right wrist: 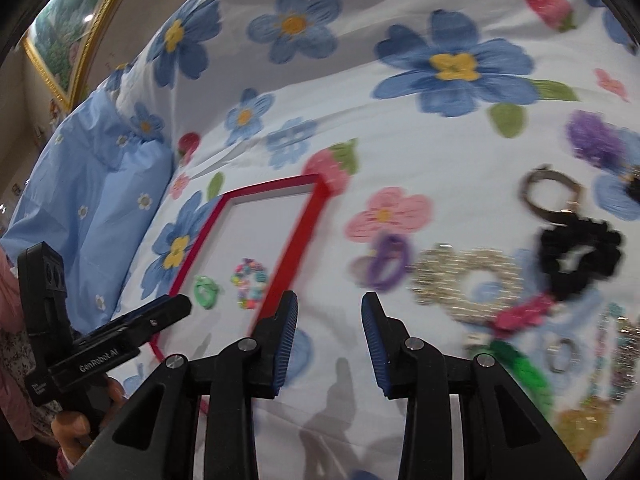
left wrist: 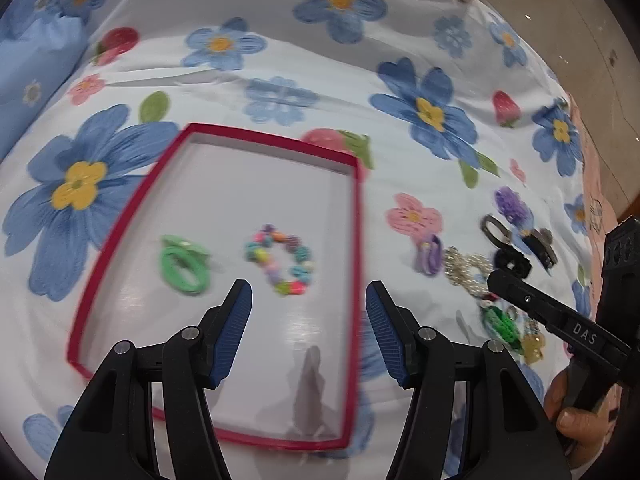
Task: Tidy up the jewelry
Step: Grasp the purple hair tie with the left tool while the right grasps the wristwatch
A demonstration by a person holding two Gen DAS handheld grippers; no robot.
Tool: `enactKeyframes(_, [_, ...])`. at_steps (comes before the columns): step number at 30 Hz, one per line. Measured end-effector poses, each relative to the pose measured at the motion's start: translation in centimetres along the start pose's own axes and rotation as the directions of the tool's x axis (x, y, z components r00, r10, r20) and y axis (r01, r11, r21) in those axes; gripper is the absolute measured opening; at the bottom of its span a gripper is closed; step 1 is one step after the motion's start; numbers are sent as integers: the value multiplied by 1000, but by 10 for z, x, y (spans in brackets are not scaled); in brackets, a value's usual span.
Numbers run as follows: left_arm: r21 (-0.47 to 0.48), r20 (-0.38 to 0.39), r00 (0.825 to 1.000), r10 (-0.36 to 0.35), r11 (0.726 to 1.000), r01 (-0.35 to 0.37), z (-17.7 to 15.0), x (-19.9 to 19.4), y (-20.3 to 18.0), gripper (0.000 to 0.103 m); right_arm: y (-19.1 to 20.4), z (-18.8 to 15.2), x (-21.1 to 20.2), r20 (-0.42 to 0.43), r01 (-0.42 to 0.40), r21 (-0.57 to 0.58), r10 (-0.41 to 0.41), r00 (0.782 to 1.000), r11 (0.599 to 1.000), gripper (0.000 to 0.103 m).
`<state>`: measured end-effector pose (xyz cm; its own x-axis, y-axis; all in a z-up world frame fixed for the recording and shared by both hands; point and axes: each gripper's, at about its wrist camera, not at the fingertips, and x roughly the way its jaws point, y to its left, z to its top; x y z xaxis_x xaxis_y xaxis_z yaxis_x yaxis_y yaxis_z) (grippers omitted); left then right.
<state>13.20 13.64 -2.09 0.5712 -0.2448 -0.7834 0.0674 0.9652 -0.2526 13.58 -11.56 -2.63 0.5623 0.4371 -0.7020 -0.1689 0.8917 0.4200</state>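
A red-rimmed white tray (left wrist: pixel 358 240) lies on the flowered bedsheet and holds a green hair tie (left wrist: pixel 184 266) and a multicolour bead bracelet (left wrist: pixel 280 262). My left gripper (left wrist: pixel 308 300) is open and empty above the tray's near part. My right gripper (right wrist: pixel 330 312) is open and empty over the sheet between the tray (right wrist: pixel 298 232) and a jewelry pile. The pile holds a purple hair tie (right wrist: pixel 388 260), a pearl scrunchie (right wrist: pixel 464 280), a black scrunchie (right wrist: pixel 576 256), a metal ring (right wrist: pixel 548 196) and a green piece (right wrist: pixel 520 364).
A blue pillow (right wrist: pixel 80 200) lies left of the tray. A gold-framed picture (right wrist: pixel 60 40) hangs on the wall at far left. A purple fluffy piece (right wrist: pixel 596 136) lies at the pile's far side. The bed's right edge (left wrist: pixel 592 168) borders the floor.
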Motion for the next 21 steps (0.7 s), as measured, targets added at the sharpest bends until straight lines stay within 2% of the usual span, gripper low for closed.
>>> enactKeyframes(11, [107,-51,998,-48,993,53,5,24,-60,59,-70,-2,-51,57,119,78,-124,991,990,36])
enactKeyframes(21, [207,-111,993,-33,977,56,19,61,-102,59,-118,16,-67,78,187,132,-198,977,973,36])
